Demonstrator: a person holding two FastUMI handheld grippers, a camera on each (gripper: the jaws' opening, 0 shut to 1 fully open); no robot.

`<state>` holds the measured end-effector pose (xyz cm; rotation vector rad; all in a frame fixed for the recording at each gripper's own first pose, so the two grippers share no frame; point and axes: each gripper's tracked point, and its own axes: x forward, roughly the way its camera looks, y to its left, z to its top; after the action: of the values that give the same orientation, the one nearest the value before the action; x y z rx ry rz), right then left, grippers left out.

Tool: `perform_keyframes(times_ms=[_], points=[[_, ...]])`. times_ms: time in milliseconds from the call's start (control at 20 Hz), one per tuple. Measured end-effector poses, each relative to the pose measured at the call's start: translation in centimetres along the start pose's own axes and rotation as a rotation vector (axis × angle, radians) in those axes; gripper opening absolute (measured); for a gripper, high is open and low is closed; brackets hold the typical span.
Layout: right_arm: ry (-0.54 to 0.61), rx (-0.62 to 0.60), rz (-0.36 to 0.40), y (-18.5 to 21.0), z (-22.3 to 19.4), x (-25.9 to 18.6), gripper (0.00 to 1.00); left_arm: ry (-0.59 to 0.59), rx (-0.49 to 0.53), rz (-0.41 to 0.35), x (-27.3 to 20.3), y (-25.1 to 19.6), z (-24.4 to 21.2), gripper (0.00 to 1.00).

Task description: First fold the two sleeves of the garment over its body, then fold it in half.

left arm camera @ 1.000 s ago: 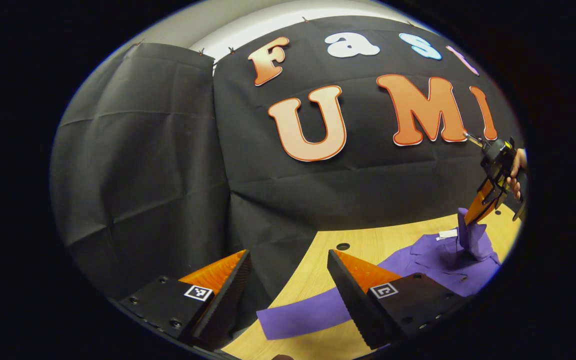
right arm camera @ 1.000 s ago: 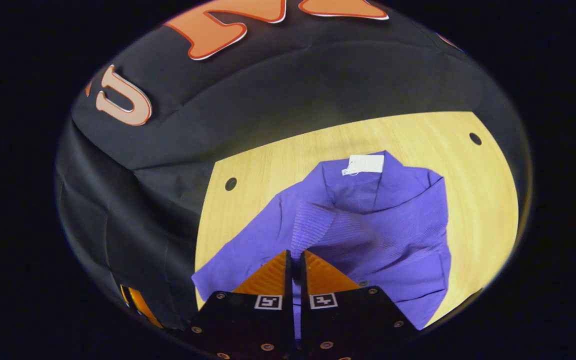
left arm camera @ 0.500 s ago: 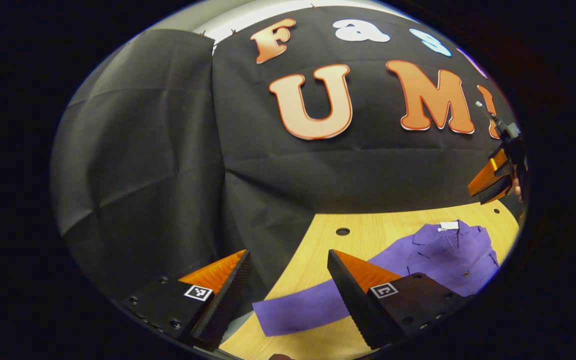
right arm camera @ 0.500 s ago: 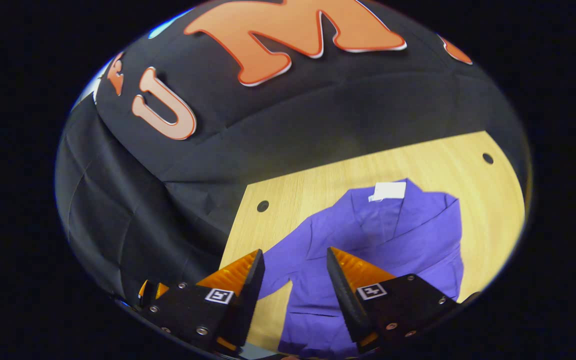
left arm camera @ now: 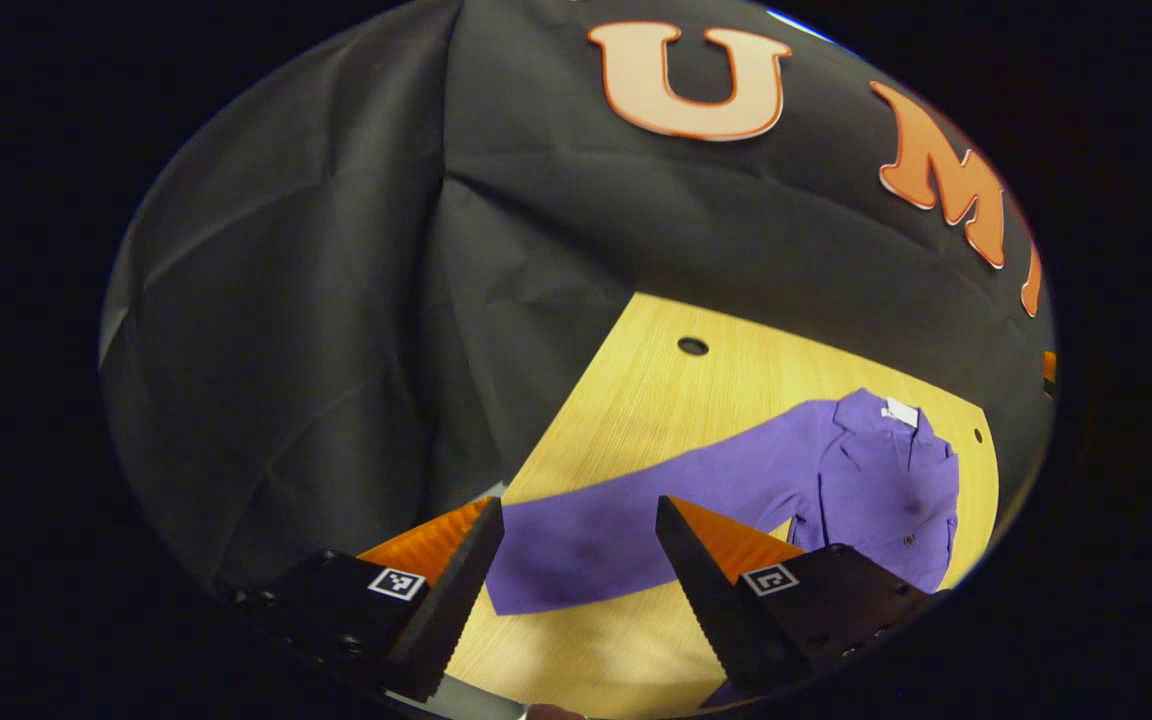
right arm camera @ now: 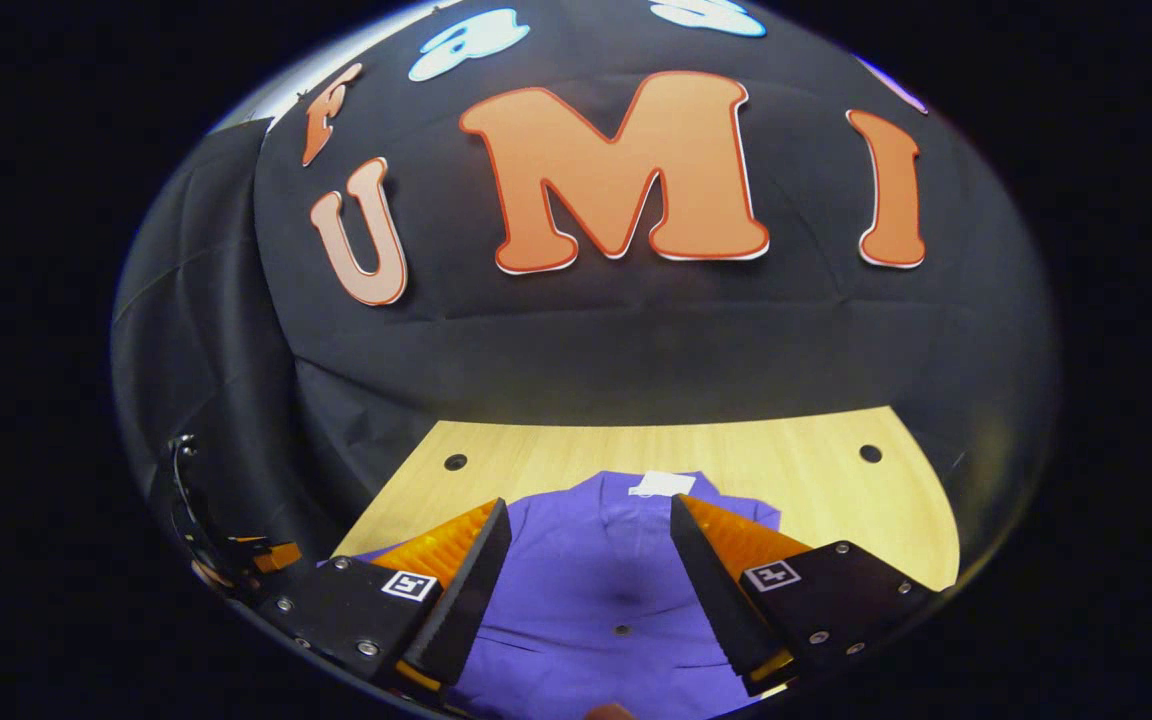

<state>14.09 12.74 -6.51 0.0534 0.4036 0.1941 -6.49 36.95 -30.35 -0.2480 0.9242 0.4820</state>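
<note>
While the purple garment [left arm camera: 886, 480] lies flat on the tabletop [left arm camera: 656, 400], its long sleeve [left arm camera: 626, 520] is stretched out below the left tool [left arm camera: 576, 560], whose jaws are held apart. The cloth is judged soft, light and limp, best pinched at the cuff end. The right tool [right arm camera: 586, 570] is likewise spread, empty, above the body.

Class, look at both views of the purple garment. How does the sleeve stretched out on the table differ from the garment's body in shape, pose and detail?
The sleeve is one long plain strip reaching out sideways across the table; the body is a broader, compact block. The body carries buttons, a collar and a white tag; the sleeve has none. Both are the same purple and lie flat on the wood.
</note>
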Motion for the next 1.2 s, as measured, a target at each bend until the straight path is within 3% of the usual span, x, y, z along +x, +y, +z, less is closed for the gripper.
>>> perform_keyframes(times_ms=[150, 450, 550, 650, 1200], points=[[-0.043, -0.029, 0.001, -1.6, -0.1, -1.9, 0.95, 0.158, -0.078, -0.002, 1.8, 0.8, -2.8, 0.99], [-0.069, -0.062, -0.084, -5.7, -0.4, -5.4, 0.95, 0.365, -0.198, 0.004, 4.5, 2.8, -7.2, 0.98], [-0.074, -0.065, -0.099, -6.6, -0.5, -6.2, 1.00, 0.418, -0.207, -0.003, 5.3, 3.3, -8.7, 0.98], [-0.074, -0.051, -0.099, -6.5, -1.0, -7.0, 0.95, 0.462, -0.210, -0.001, 6.4, 3.8, -9.5, 0.98], [-0.035, -0.014, -0.245, -9.1, -4.0, -10.4, 0.95, 0.615, -0.189, 0.074, 11.1, 4.9, -12.0, 0.95]])
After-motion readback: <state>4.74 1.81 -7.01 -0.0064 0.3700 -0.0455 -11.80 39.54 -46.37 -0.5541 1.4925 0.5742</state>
